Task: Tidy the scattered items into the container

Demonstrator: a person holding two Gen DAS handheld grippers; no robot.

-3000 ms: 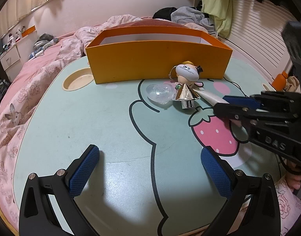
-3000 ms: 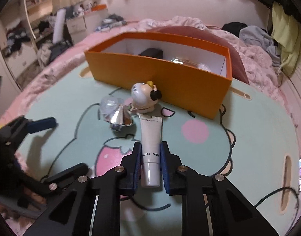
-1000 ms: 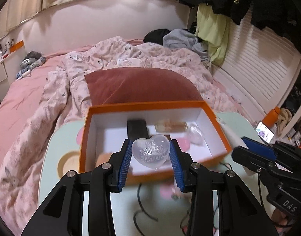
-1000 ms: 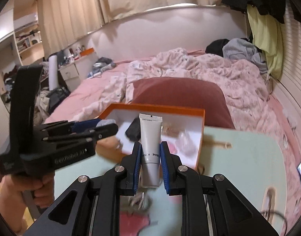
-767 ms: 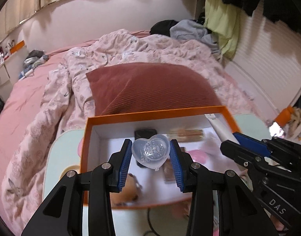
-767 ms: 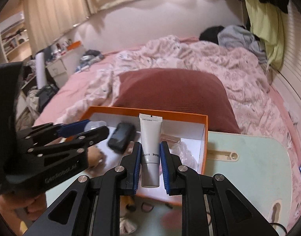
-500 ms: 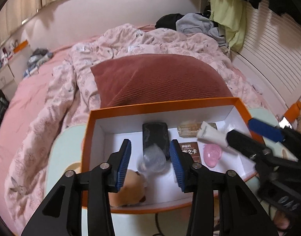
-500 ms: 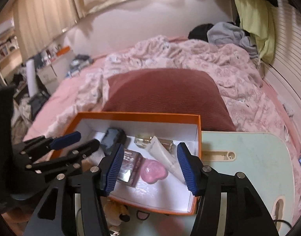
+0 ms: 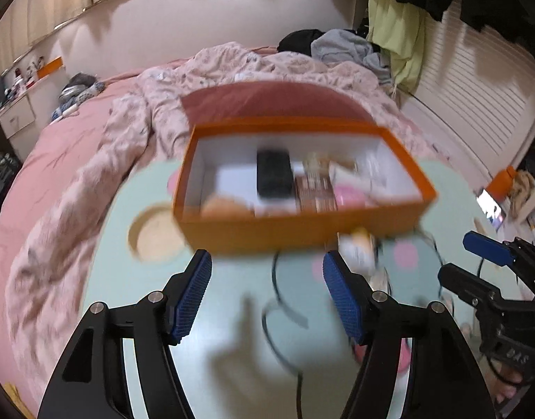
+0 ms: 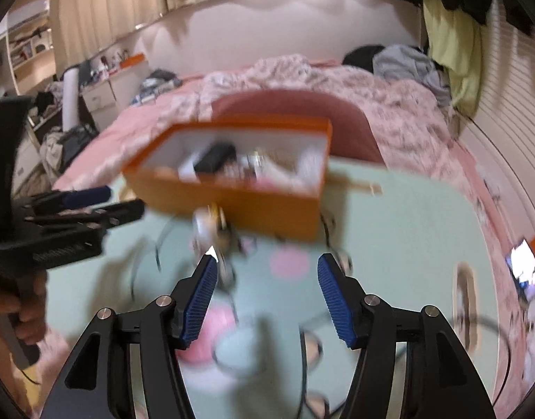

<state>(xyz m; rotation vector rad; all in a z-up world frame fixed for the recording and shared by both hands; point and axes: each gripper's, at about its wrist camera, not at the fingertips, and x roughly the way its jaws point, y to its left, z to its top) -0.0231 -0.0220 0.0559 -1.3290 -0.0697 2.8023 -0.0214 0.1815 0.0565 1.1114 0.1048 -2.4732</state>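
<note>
The orange box (image 9: pixel 284 235) stands at the far side of the mint table (image 9: pixel 225 317), blurred by motion. Inside it lie a black case (image 9: pixel 272 174), a brown packet (image 9: pixel 316 193) and other blurred items. A small white toy figure (image 9: pixel 358 248) stands on the table against the box's front wall, and also shows as toy figure (image 10: pixel 208 227) in the right wrist view. My left gripper (image 9: pixel 266 269) hangs over the table short of the box, its jaws opening with nothing between them. My right gripper (image 10: pixel 266 269) is also empty, its jaws opening short of the orange box (image 10: pixel 232 202).
A red pillow (image 9: pixel 267 101) and pink bedding lie behind the box. The table has a round cup recess (image 9: pixel 155 234) at the left and a slot (image 10: pixel 464 286) at the right. A lit phone (image 10: pixel 524 272) lies off the right edge. A hand (image 10: pixel 23 314) holds the left gripper.
The clear heart left my left gripper and the white tube left my right gripper, both into the box. Both grippers opened wide and drew back and down from the box.
</note>
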